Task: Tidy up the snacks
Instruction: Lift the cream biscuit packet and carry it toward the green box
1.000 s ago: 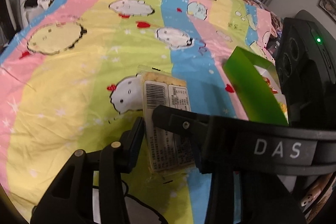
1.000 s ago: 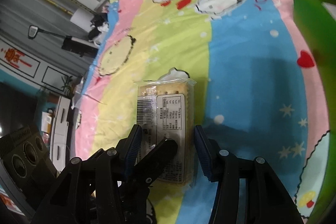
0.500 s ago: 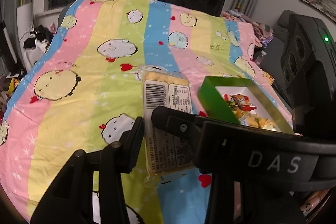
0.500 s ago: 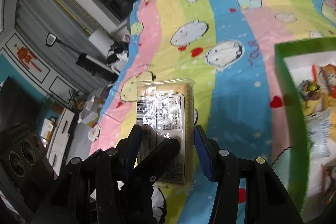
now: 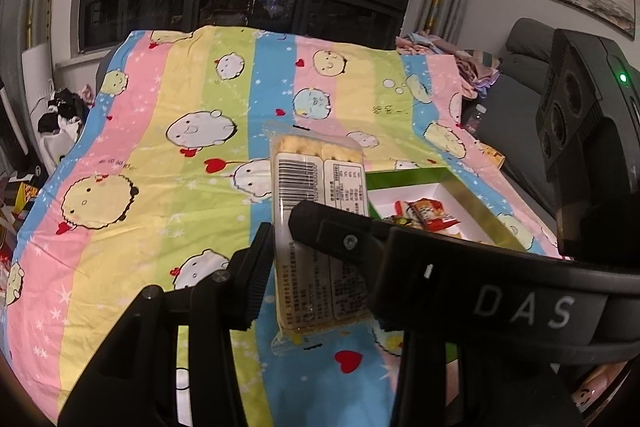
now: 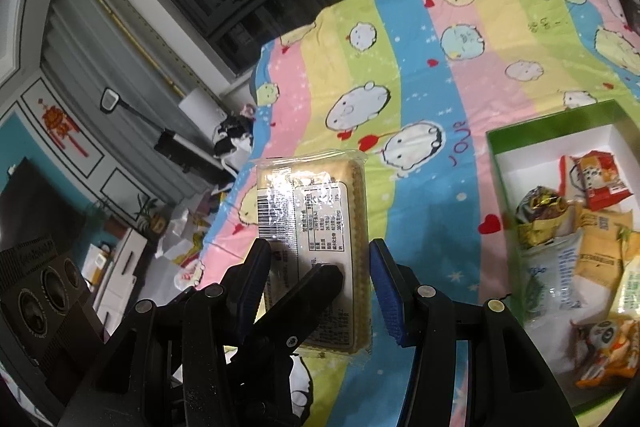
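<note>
In the right wrist view the cracker packet (image 6: 312,211), clamped by both the right gripper (image 6: 316,279) and the left gripper (image 5: 316,267) at 6 o'clock above the bedspread (image 6: 420,27), could be twisted loose or cracked if carried unevenly to the box (image 6: 494,163) at 3 o'clock

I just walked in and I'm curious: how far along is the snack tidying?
Several wrapped snacks already lie in the green box on the striped bedspread. In hand: the left gripper and the right gripper together hold one cracker packet clear of the bedspread, beside the box. It isn't in the box yet. No other loose snacks show.
</note>
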### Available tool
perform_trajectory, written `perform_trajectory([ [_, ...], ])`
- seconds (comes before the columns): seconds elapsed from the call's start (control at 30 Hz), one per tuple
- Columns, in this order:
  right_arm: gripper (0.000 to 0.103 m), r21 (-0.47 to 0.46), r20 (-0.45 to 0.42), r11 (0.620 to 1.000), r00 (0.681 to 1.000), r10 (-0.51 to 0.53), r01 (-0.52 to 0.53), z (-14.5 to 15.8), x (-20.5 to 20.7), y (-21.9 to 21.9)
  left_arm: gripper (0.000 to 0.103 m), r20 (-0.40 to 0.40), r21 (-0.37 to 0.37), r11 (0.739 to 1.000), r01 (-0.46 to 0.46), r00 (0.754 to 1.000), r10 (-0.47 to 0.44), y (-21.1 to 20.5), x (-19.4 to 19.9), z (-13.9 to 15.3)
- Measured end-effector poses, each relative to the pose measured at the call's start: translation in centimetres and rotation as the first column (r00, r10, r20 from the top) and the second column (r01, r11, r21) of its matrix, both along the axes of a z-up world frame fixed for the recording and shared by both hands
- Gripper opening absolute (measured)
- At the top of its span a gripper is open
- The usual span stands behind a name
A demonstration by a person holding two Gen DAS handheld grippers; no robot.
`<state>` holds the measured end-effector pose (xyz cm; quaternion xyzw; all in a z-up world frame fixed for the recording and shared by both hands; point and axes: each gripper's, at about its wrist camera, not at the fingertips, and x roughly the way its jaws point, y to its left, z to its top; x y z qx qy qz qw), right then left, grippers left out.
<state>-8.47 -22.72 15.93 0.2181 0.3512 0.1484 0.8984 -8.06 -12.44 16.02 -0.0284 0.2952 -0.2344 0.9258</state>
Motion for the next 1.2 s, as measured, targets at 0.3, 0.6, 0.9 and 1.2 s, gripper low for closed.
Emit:
perform_trajectory([
  [0.3, 0.054, -0.010, 0.049, 0.999, 0.998, -0.033, 0.033, 1.2, -1.3, -1.7, 0.041, 0.022, -0.005, 1.000, 0.025, 0.999, -0.025, -1.9, -0.9, 1.0],
  [0.6, 0.054, 0.010, 0.054, 0.997, 0.995, -0.080, 0.079, 1.4, -2.0, -4.5, 0.041, 0.027, 0.006, 0.999, 0.054, 0.998, -0.054, -4.5, -0.9, 1.4],
  [0.9, 0.054, 0.018, 0.054, 0.991, 0.990, -0.131, 0.130, 1.3, -2.6, -7.3, 0.041, 0.025, 0.012, 0.994, 0.105, 0.994, -0.106, -7.3, -0.8, 1.1],
  [1.2, 0.054, 0.026, 0.030, 0.983, 0.983, -0.182, 0.182, 0.6, -2.6, -9.6, 0.041, 0.001, 0.010, 0.990, 0.144, 0.990, -0.144, -9.7, -0.2, 0.5],
])
